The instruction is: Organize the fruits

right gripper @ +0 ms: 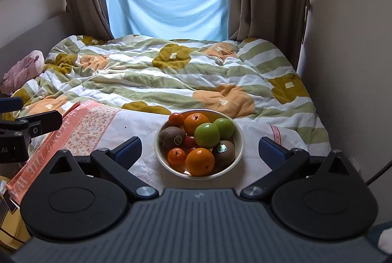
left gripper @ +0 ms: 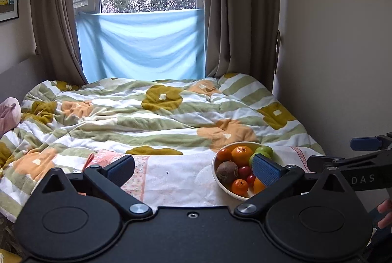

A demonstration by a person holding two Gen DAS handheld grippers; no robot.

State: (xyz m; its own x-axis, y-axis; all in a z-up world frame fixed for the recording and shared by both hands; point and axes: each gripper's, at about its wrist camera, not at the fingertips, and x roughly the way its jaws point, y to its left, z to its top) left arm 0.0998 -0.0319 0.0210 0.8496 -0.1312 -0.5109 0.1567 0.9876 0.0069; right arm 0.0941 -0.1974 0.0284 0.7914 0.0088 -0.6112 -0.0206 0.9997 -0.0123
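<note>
Left wrist view: left gripper (left gripper: 193, 168) spread wide, nothing between its pads; its right pad overlaps the bowl (left gripper: 216, 176) in the picture. Bowl sits on a white towel (left gripper: 176, 177) on the bed (left gripper: 147, 111), holding oranges, green apples, a kiwi, small red fruits.

Right wrist view: right gripper (right gripper: 199, 149) equally wide, empty, bowl (right gripper: 238, 150) framed between its pads. All visible fruit (right gripper: 199, 140) lies in the bowl; none loose on the towel. Fits either a finished gathering or fruit awaiting sorting out; stage undetermined.

Cream bowl (right gripper: 238, 155) holds orange, green, brown fruit; duvet (right gripper: 171, 81) green-striped with mustard flowers.
</note>
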